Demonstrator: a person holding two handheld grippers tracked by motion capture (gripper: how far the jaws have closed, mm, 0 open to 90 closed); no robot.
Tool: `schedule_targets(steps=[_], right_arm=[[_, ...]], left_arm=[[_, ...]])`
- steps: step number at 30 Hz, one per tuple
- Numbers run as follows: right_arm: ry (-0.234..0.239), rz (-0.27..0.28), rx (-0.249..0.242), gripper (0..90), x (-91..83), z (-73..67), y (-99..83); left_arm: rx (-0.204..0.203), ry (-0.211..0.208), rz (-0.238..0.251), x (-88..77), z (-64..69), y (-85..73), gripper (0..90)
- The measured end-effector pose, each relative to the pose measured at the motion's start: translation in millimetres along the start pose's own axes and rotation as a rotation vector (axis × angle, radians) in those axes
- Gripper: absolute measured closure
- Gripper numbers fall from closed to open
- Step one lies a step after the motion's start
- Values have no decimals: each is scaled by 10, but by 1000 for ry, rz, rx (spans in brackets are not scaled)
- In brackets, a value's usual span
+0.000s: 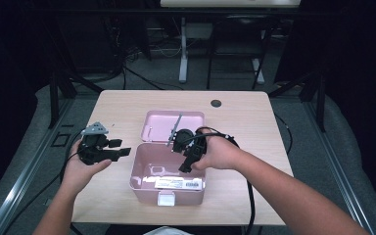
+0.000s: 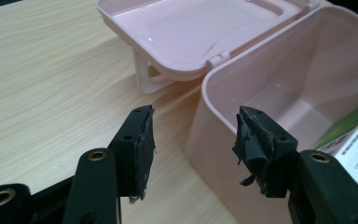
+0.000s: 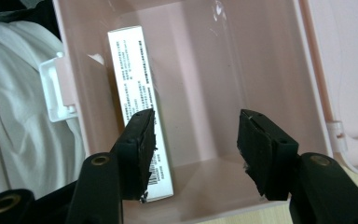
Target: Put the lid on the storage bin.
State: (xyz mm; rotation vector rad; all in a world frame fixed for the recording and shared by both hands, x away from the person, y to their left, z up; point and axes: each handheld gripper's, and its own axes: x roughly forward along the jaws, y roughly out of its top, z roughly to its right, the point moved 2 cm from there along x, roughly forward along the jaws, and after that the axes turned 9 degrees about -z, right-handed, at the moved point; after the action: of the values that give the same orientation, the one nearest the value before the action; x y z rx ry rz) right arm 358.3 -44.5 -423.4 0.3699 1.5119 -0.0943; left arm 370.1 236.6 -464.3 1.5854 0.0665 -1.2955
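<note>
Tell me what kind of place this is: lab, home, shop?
Most likely a lab or recording studio: a small wooden table stands alone on grey floor, dark curtains hang round it, cables run across the floor, and another desk's white legs stand behind. A pink box lies open on it.

Open box mid-table, carton inside, one gripper on each side.

Box [image 1: 147, 169] sits on the table [image 1: 117, 105] toward the near edge, its lid [image 1: 159, 126] swung back and lying flat just behind it, joined at the rear wall. Carton [image 1: 178, 183] lies in the box along the front wall, latch tab [image 1: 166, 198] on the outside of that wall below it. Left gripper [image 1: 122, 147] hangs left of the box, outside it, jaws pointing toward its left wall, nothing between them. Right gripper [image 1: 185, 166] is over the box's right half, jaws aimed down into it above the carton, apart from it. Round hole [image 1: 216, 103] in the table, far right, behind the lid.
</note>
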Motion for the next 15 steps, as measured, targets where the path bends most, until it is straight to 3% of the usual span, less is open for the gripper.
schedule_targets(steps=[8,15], right_arm=[[26,26,41,462,-18,119,-73],[0,43,82,462,-32,239,-148]], left_arm=[[0,-25,-3,16,29,1,472],[5,-14,28,4,48,3,521]])
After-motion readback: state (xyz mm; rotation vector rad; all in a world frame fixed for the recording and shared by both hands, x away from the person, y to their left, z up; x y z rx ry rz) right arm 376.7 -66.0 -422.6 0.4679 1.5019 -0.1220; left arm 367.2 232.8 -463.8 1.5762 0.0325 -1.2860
